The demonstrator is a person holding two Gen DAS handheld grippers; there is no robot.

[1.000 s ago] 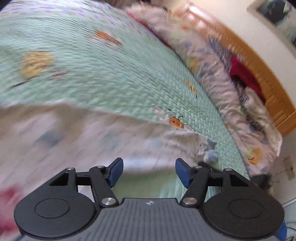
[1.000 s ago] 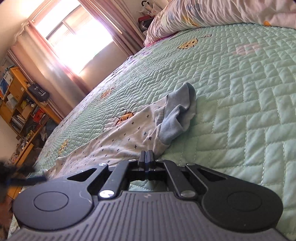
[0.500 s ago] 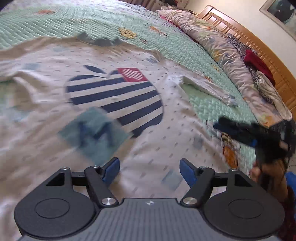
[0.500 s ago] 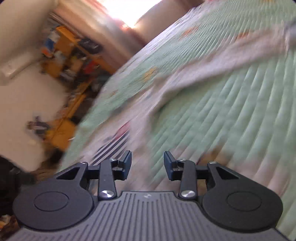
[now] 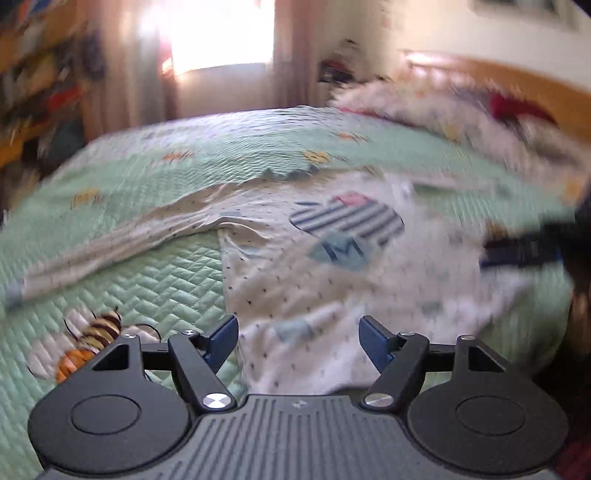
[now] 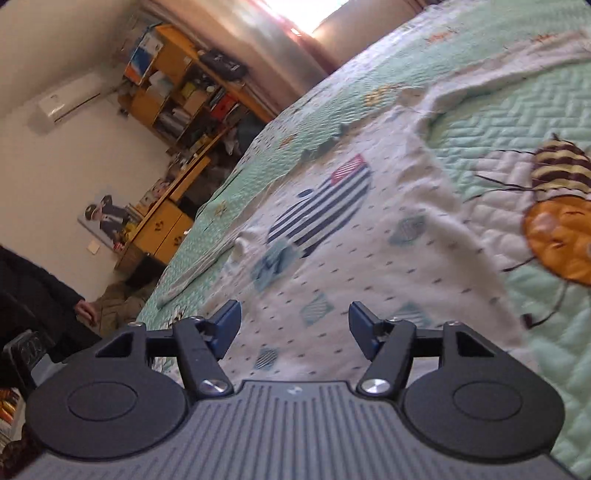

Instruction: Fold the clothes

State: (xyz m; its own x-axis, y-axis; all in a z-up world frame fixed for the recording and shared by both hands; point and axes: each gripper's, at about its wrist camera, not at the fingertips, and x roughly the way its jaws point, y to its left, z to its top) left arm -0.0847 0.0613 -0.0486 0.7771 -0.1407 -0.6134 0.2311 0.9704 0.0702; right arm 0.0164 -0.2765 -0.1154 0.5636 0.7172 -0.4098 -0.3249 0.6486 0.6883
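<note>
A big bed with a green quilt [image 5: 177, 266] fills both views. The quilt has bees sewn on it; one bee [image 6: 557, 206] sits at 3 o'clock in the right wrist view. A white shirt [image 5: 295, 280] with tiny dots lies spread flat on the quilt. It has a striped apple picture [image 6: 325, 210] in the middle. One long sleeve [image 5: 110, 243] stretches out toward 9 o'clock in the left wrist view.

At 12 o'clock in the left wrist view there is a bright window [image 5: 218, 33] with curtains. At 2 o'clock a pile of bedding [image 5: 461, 118] lies against a wooden headboard [image 5: 517, 77]. In the right wrist view, wooden shelves [image 6: 184, 88] stand at 11 o'clock, full of boxes and small things too tiny to name. An air conditioner [image 6: 68, 99] hangs on the wall at 10 o'clock. A person in dark clothes [image 6: 33, 291] is cut off at 9 o'clock.

The left wrist view is blurry, most of all at the edges. A dark shape at 3 o'clock there is too smeared to tell.

The left gripper [image 5: 298, 339] is spread wide and holds nothing. It hangs over the bottom edge of the shirt. The right gripper [image 6: 294, 326] is spread wide too, empty, just above the shirt's lower part.
</note>
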